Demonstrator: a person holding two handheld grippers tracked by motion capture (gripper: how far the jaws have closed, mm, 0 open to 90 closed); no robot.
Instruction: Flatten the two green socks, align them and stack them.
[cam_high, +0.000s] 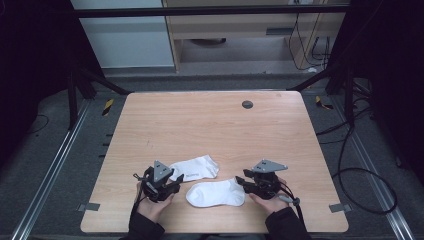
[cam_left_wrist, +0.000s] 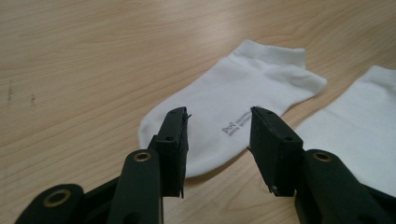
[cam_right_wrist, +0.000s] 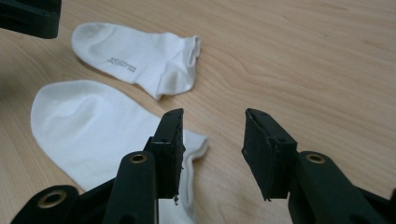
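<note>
Dark sleeves cover both forearms. Each black gripper, the left gripper (cam_high: 172, 186) and the right gripper (cam_high: 246, 183), carries a grey three-cornered plate, brass-ringed screw holes and flat black fingers (cam_left_wrist: 173, 140).

Two short white socks lie flat on the light wood counter (cam_high: 210, 125), near its front edge. The far sock (cam_high: 196, 168) has small grey letters printed on its side, and it lies at a slant with its toe at the left and its open cuff up at the right. The near sock (cam_high: 216, 193) is plain white, rests just in front of the far sock and a bit to the right, close beside it, with its round toe at the left and its cuff at the right.
</note>
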